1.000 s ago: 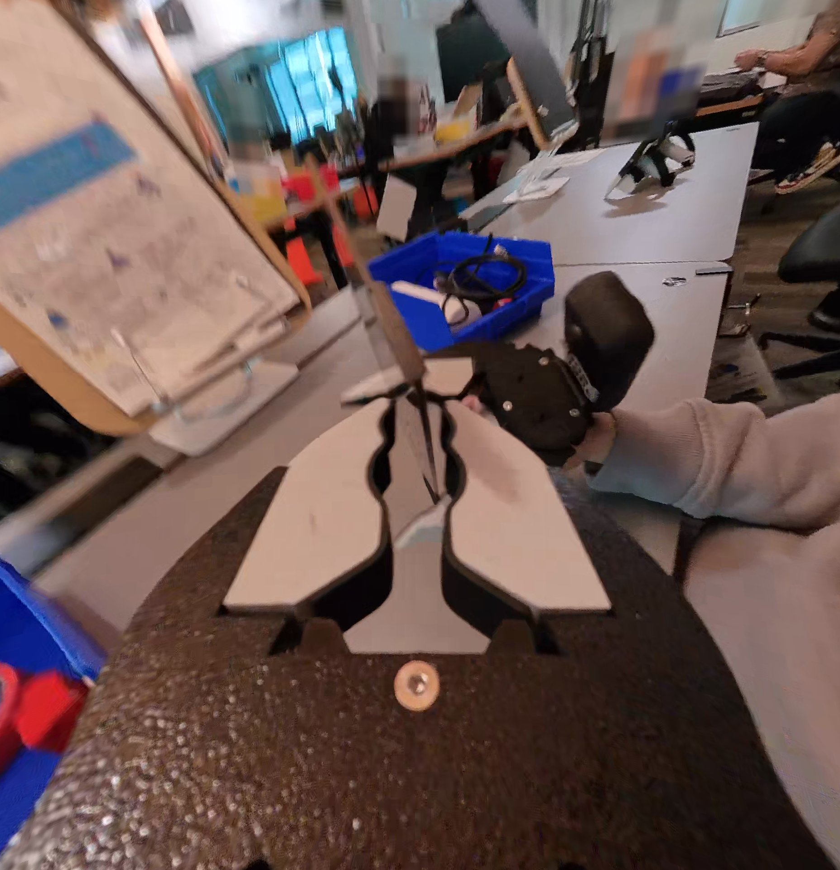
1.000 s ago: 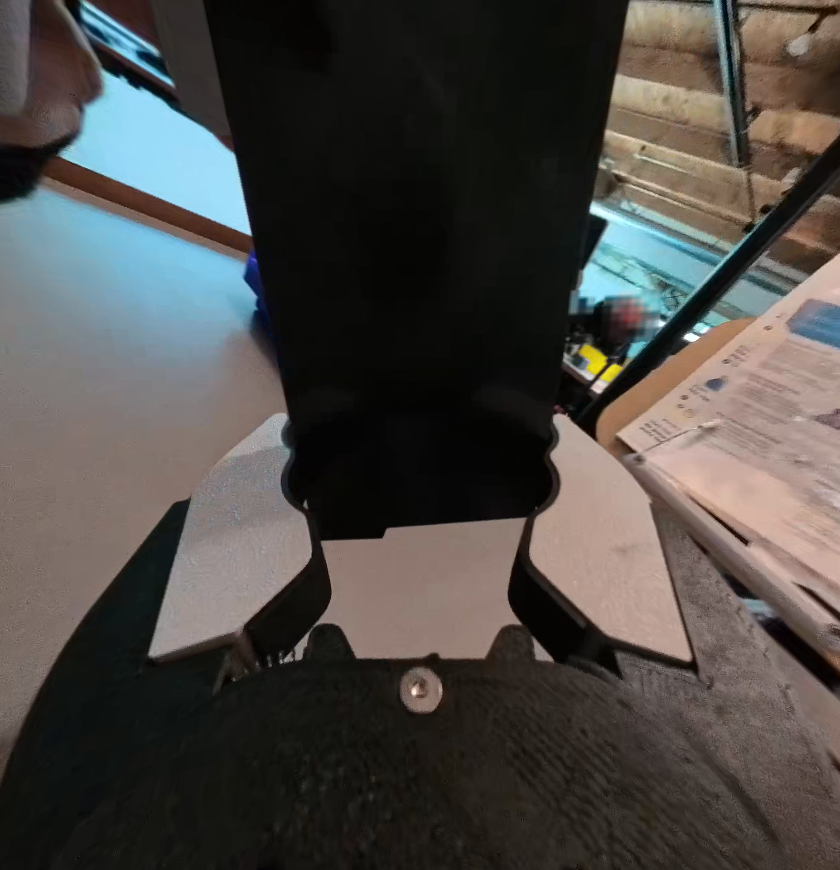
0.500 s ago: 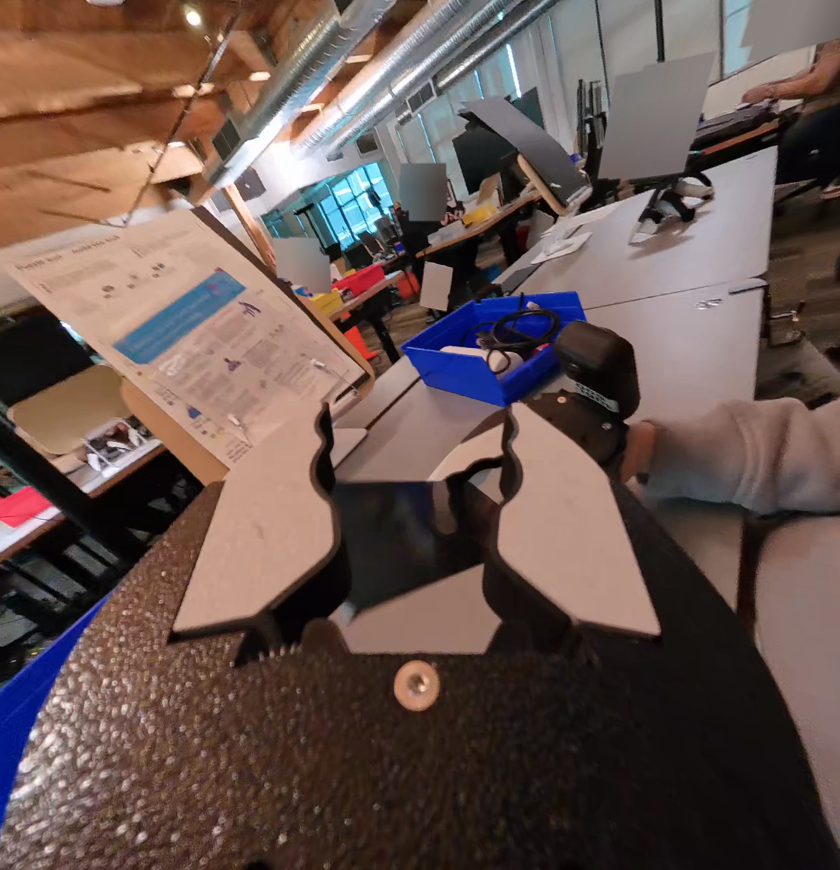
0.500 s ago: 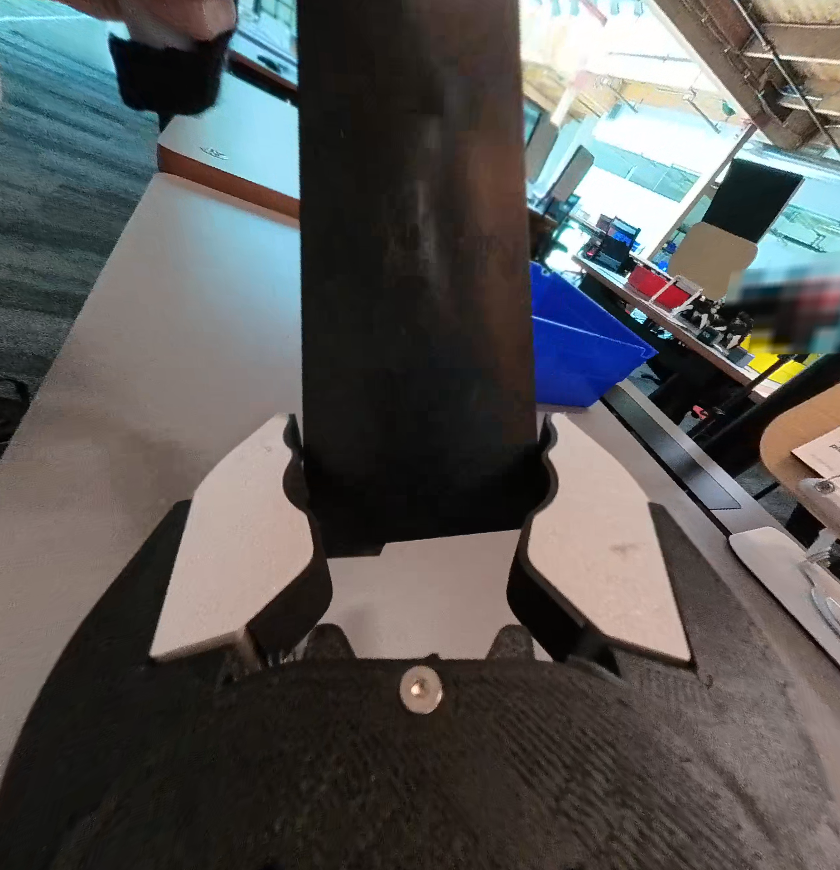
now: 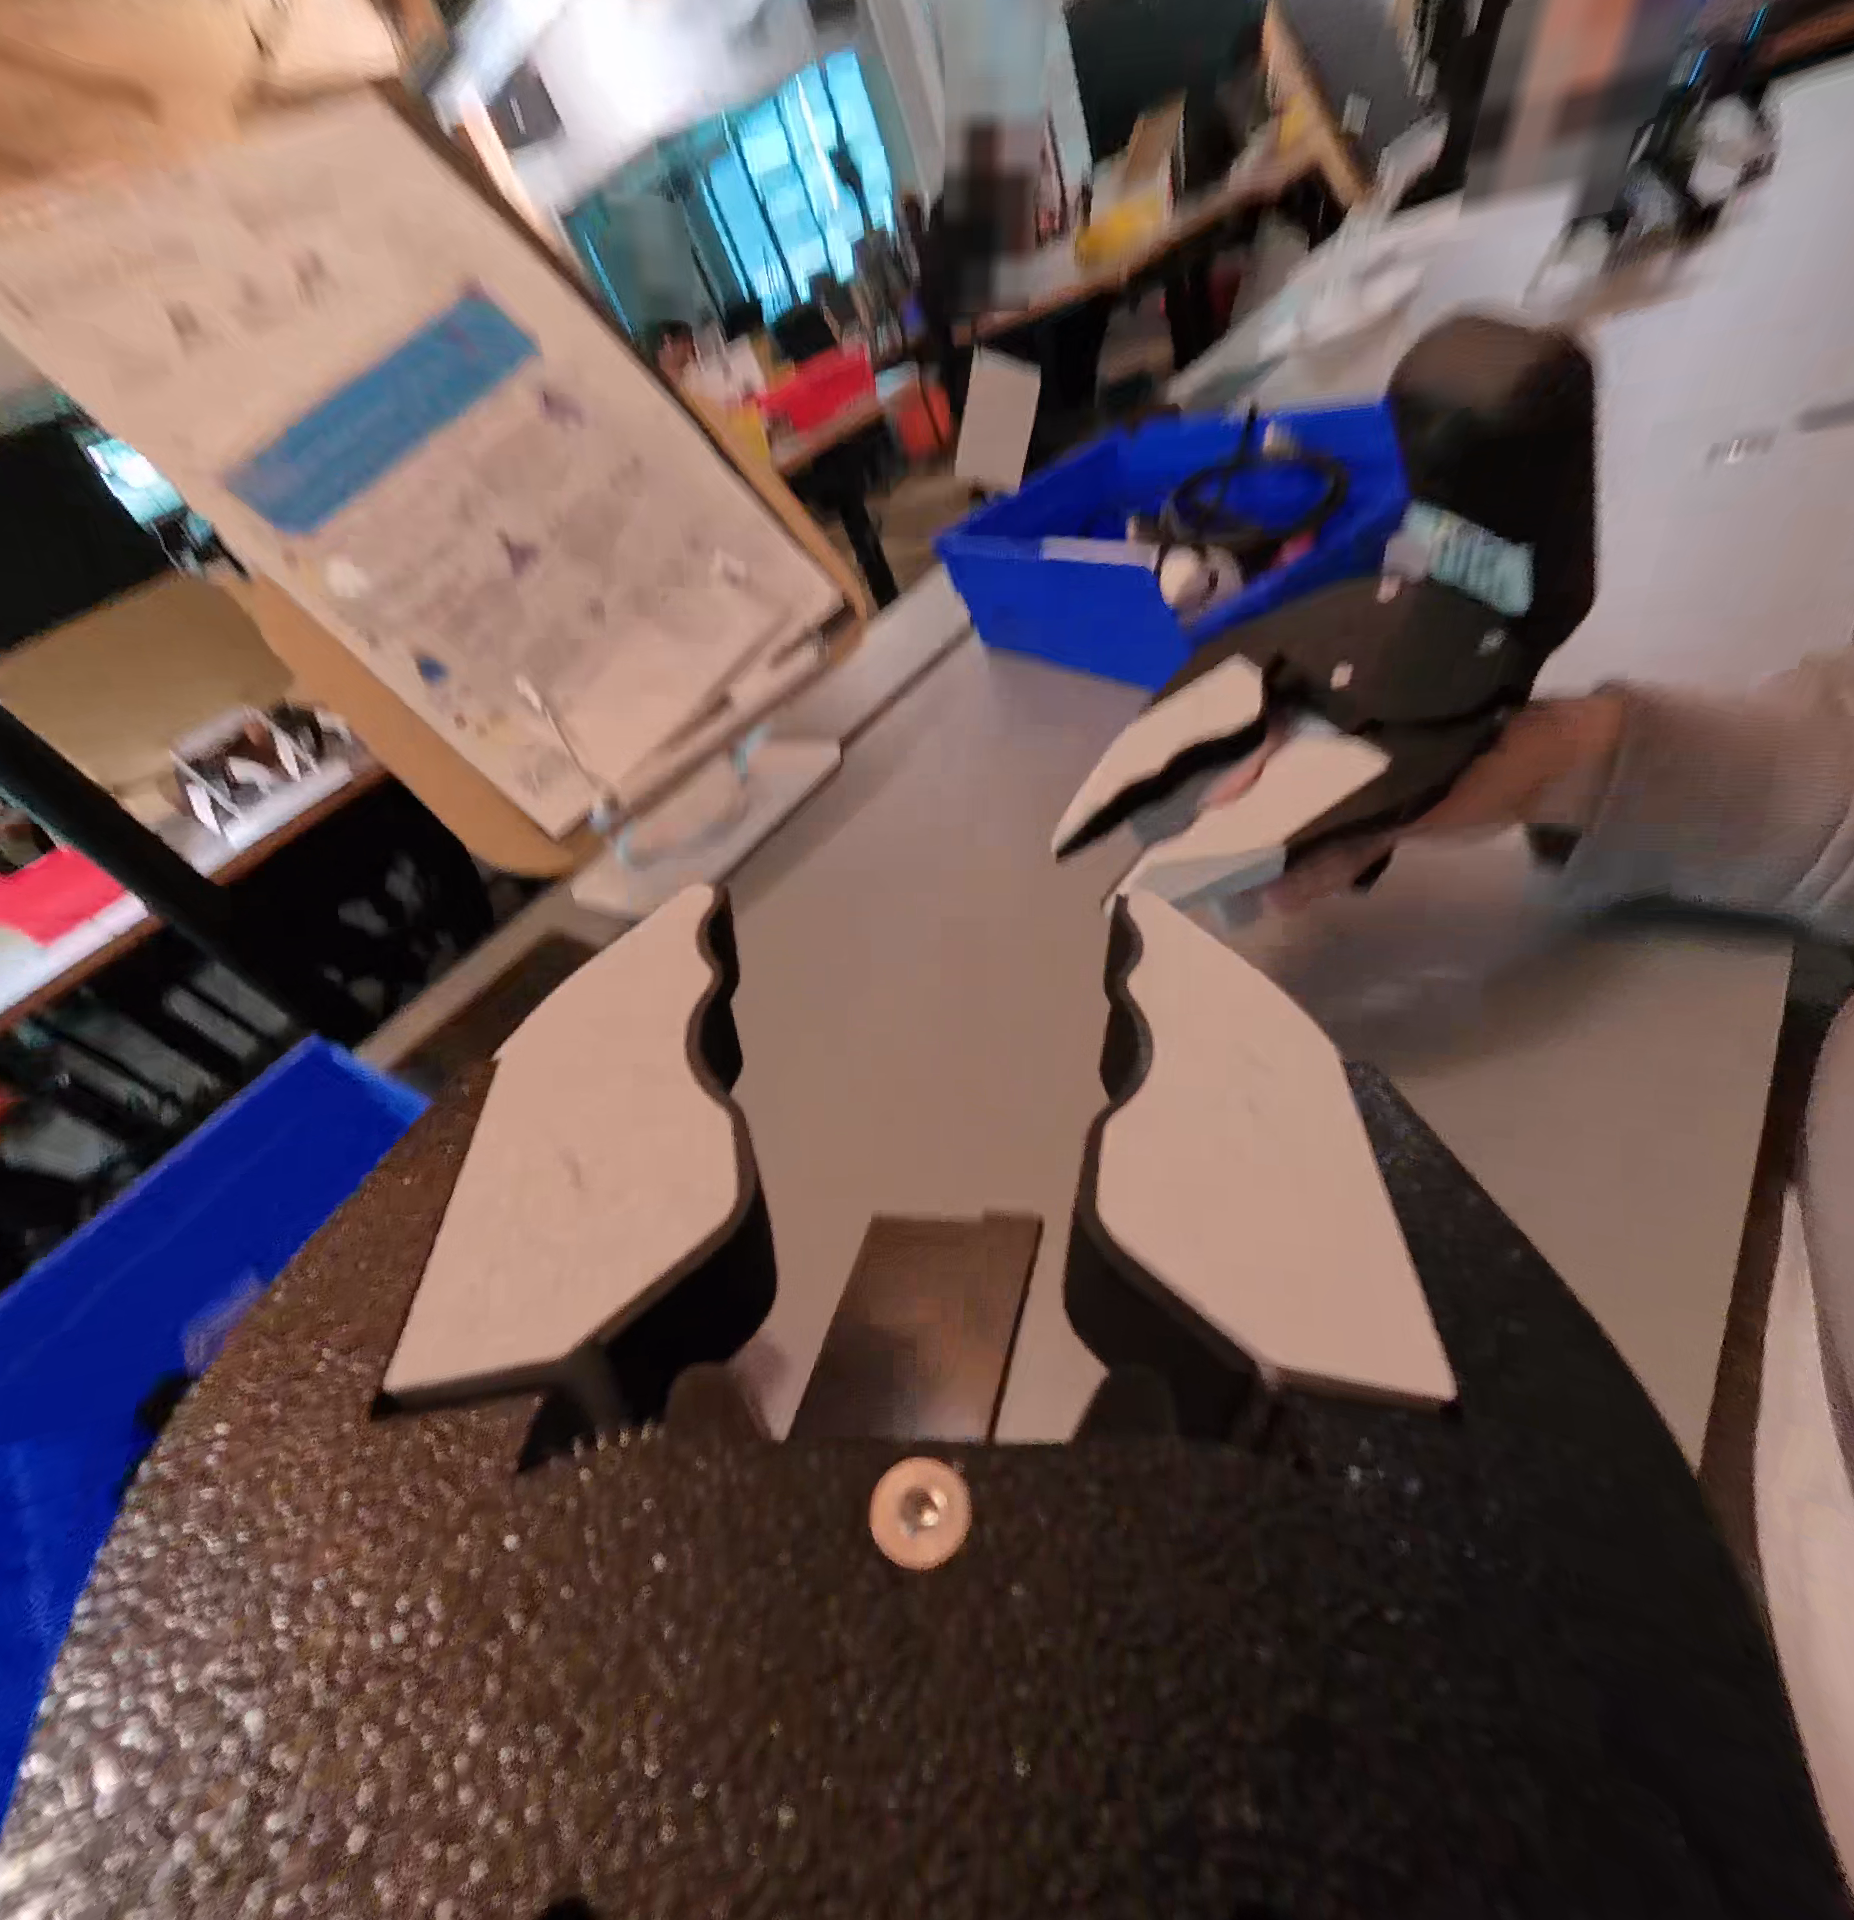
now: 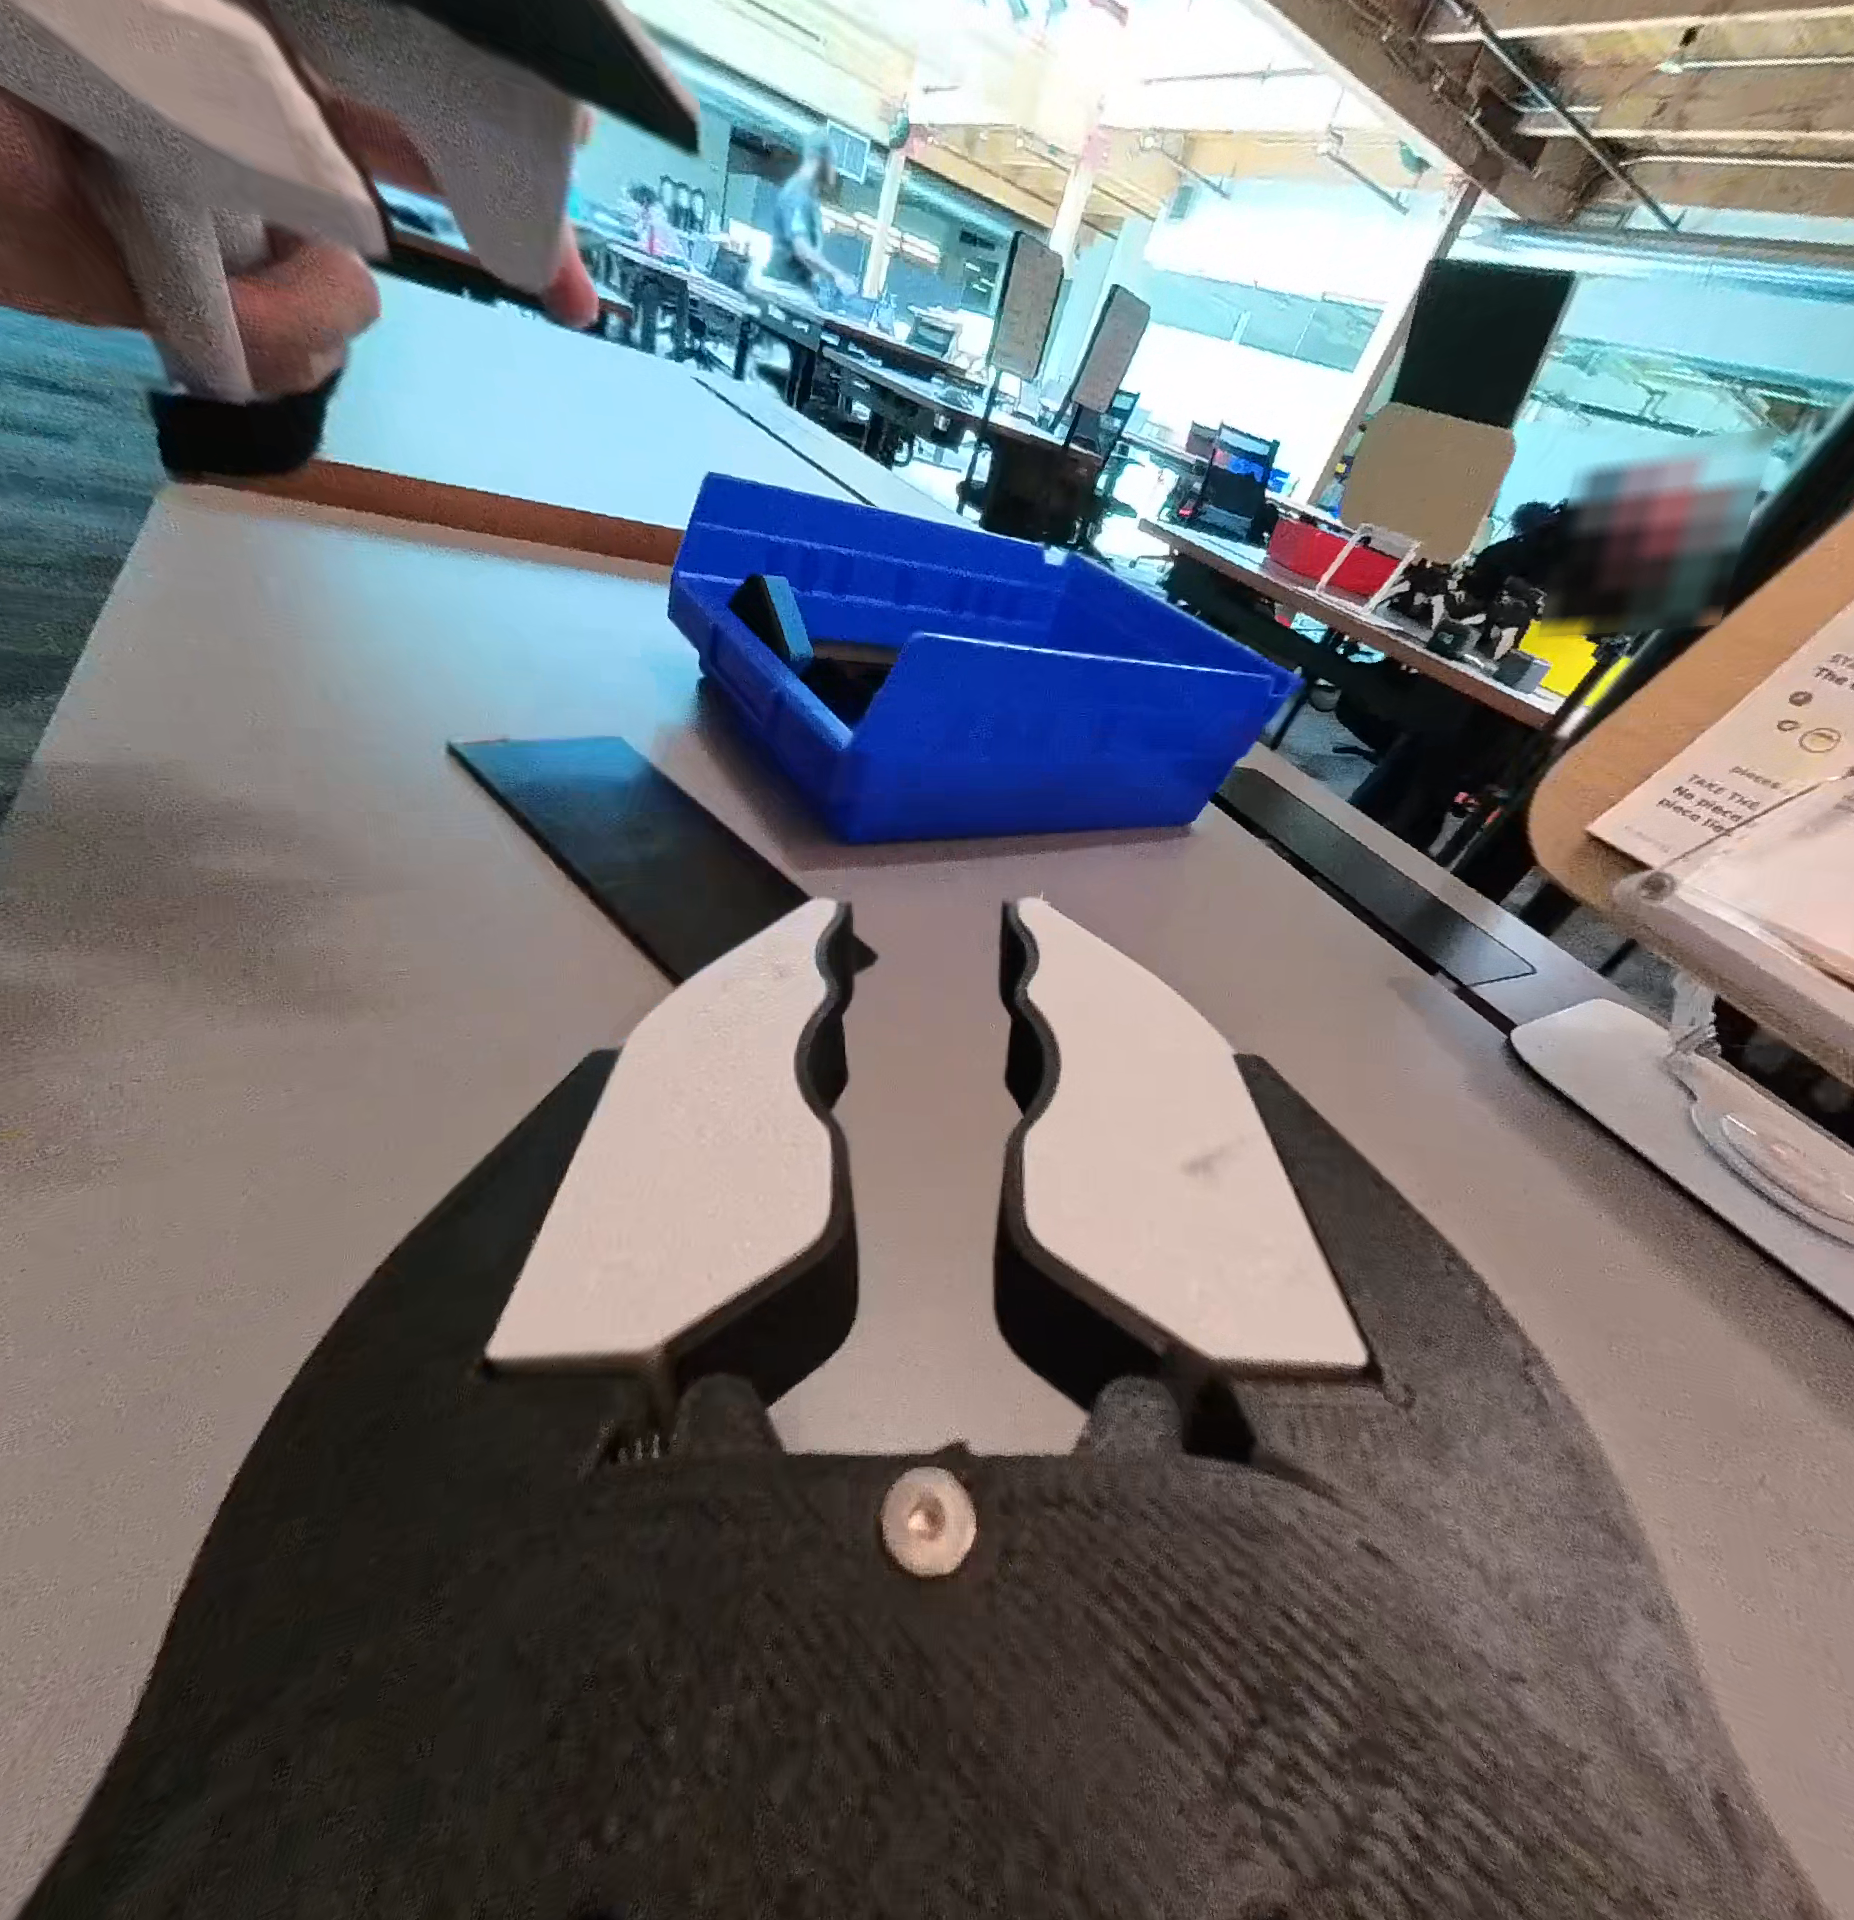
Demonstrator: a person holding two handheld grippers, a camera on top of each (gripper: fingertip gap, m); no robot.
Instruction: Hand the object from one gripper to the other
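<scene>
- Left gripper (image 5: 918, 914): fingers spread wide, holding nothing.
- Right gripper (image 6: 923, 914): fingers partly open, empty.
- Black flat strip (image 6: 611, 810): lies flat on the tabletop (image 6: 279, 935), just ahead-left of the right fingers, with its near end hidden behind the left finger.
- Its long axis runs forward-left.
- Judgement: right fingers nearer; the flat lie calls for an edge grip.

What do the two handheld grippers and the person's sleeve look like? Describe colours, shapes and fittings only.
Each gripper, left and right, has a rough black textured body, one silver screw in the middle, and two flat pale grey fingers with wavy black inner edges. The sleeve is light grey knit.
</scene>
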